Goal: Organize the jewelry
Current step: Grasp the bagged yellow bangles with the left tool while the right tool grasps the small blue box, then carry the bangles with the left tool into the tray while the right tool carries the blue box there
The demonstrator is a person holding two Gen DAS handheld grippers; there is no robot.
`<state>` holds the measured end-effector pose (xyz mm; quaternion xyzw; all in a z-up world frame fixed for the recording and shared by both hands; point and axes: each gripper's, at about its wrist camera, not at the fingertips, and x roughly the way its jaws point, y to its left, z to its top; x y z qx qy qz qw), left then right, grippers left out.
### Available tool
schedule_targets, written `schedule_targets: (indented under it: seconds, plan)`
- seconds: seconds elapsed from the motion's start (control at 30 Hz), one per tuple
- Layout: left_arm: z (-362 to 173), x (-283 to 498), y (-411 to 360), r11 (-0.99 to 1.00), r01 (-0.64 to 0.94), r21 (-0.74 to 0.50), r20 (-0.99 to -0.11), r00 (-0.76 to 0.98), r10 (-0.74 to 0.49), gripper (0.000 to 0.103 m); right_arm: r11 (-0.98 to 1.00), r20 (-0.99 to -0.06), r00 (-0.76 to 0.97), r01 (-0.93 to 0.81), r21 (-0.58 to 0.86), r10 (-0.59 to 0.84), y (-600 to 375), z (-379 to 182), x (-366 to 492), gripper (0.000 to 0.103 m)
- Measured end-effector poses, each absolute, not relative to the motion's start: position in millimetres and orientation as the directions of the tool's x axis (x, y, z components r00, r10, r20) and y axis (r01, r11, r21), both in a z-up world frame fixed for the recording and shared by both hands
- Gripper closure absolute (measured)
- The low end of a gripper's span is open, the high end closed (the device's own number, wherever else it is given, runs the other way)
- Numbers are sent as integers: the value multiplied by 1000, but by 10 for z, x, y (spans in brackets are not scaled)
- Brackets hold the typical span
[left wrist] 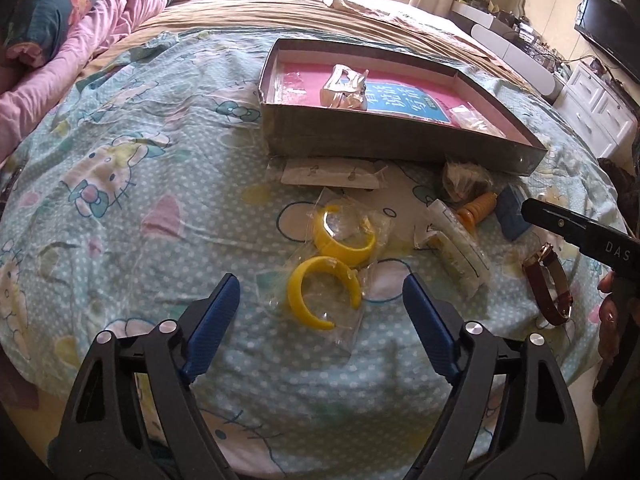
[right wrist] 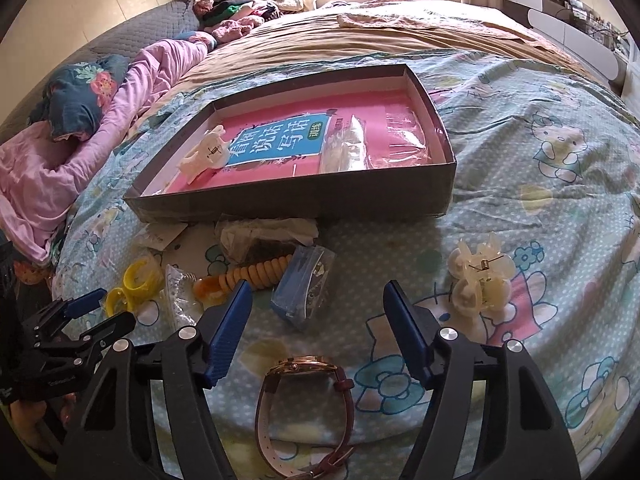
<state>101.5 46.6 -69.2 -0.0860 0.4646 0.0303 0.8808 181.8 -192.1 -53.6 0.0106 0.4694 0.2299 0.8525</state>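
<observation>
Left gripper (left wrist: 320,300): blue-padded fingers (left wrist: 214,320) stand apart, nothing clamped. Between the tips, just ahead, lies a yellow open bangle (left wrist: 298,292) in a clear plastic bag. A second yellow bangle (left wrist: 348,246), also bagged, sits just beyond it. Right of the right finger: a white packet (left wrist: 460,244), then an orange ribbed piece (left wrist: 478,208) and a blue bagged item (left wrist: 512,212). Further ahead, a flat white earring card (left wrist: 328,174) lies against the near wall of the grey box (left wrist: 360,140).

Right gripper (right wrist: 318,308): fingers (right wrist: 230,324) apart, pads touching nothing. Between them, close to the camera, a wristwatch (right wrist: 302,364) with rose-gold case and brown strap stands on its edge on the bedspread (right wrist: 540,200). White "DAS" lettering is on this gripper's side, seen from the left wrist; the rest is cut off. Ahead of the left finger: the blue bagged item and the orange ribbed piece. Off to the right of the right finger, a cream claw hair clip (right wrist: 480,276). Beyond, the grey box holds a pink booklet (right wrist: 280,144) with a blue panel of large white Chinese characters, another cream clip (right wrist: 208,152) and a clear bag (right wrist: 348,148).
</observation>
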Motion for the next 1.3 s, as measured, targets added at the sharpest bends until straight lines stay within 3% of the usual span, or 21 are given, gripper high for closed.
schedule_targets:
  seconds: [0.03, 0.1, 0.17, 0.23, 0.4, 0.5, 1.3]
  plan:
    - [-696, 1035, 458, 985, -132, -113, -823, 567, -19, 30, 894, -797, 451, -382, 235, 402, -1910, -544, 1826, 40]
    - [-719, 1068, 446, 987, -130, -95, -825, 565, -5, 44, 892, -801, 440, -380, 245, 407, -1893, -576, 1850, 42]
    - [-740, 1095, 445, 988, -130, -80, -826, 564, 7, 48, 891, -805, 431, -379, 249, 408, -1876, -612, 1865, 45]
    - [-742, 1101, 447, 989, -127, -77, -824, 566, 9, 54, 889, -809, 419, -381, 255, 412, -1859, -648, 1880, 54]
    - [-698, 1060, 454, 988, -129, -87, -809, 588, 6, 59, 881, -802, 419, -396, 259, 425, -1842, -698, 1892, 70]
    - [-669, 1045, 453, 986, -125, -109, -806, 592, -14, 61, 881, -792, 439, -402, 248, 423, -1868, -672, 1873, 74]
    - [-206, 893, 453, 980, -114, -161, -752, 657, -47, 62, 824, -716, 463, -490, 285, 523, -1914, -96, 1643, 77]
